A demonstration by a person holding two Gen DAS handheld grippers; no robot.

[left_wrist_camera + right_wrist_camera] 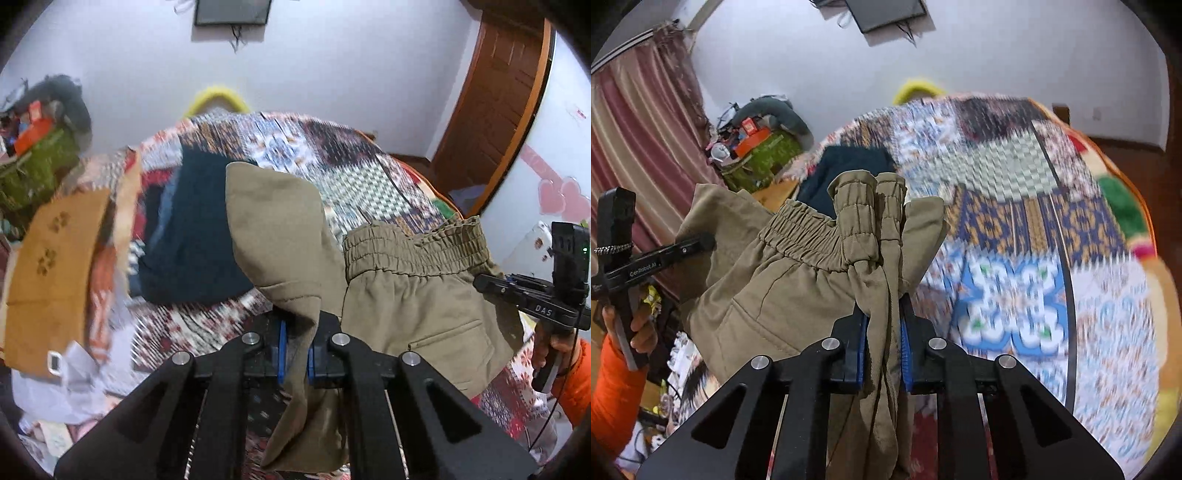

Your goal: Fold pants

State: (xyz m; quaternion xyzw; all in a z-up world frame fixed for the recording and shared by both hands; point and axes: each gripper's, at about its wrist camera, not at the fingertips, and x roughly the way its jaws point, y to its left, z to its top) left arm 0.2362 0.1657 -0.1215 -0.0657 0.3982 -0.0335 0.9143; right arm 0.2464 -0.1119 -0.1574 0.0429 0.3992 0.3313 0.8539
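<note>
Khaki pants (417, 302) with an elastic waistband hang in the air above the bed, held at two places. My left gripper (295, 350) is shut on a fold of the khaki cloth, which drapes down between its blue pads (282, 347). My right gripper (882, 350) is shut on the bunched waistband end of the pants (798, 295), cloth rising above the jaws and hanging below. Each gripper also shows in the other's view: the right gripper (484, 282) at the right edge, the left gripper (701, 242) at the left, both held by hands in orange sleeves.
A patchwork bedspread (1034, 258) covers the bed below. A dark blue garment (192, 236) and a mustard cloth with paw prints (51, 280) lie on it. A cluttered green bag (33, 170) stands at the left, a wooden door (495, 110) at the right, a curtain (635, 147) beside the bed.
</note>
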